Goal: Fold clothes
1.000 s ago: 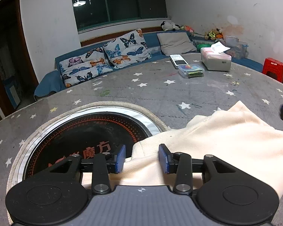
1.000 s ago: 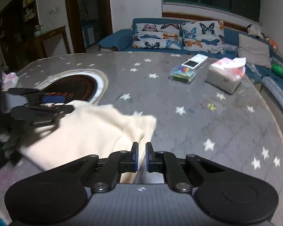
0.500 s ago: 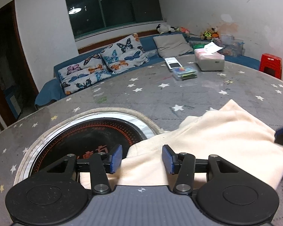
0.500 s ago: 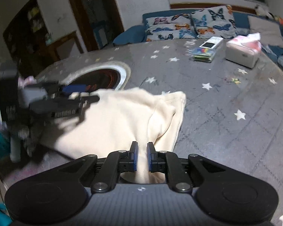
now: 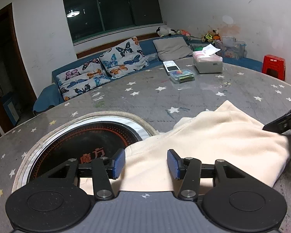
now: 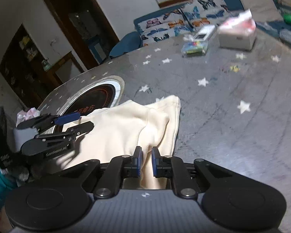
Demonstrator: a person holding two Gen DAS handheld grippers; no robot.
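Observation:
A cream garment lies partly folded on the grey star-patterned table, its left edge over the rim of a round black hob. My left gripper hovers over the garment's near left part, open, with cloth below the blue pads but not pinched. In the right wrist view the cream garment runs between the nearly closed pads of my right gripper, which is shut on a fold at its near edge. The left gripper shows there at the cloth's left side. The right gripper touches the cloth's right corner.
The round black hob is set into the table at the left. At the far side stand a tissue box, a clear box of coloured items and a white remote. A sofa with butterfly cushions and a red stool stand beyond.
The left jaws have spread wider over the cloth. The right gripper has rolled and sunk towards the table, still pinching the garment's fold.

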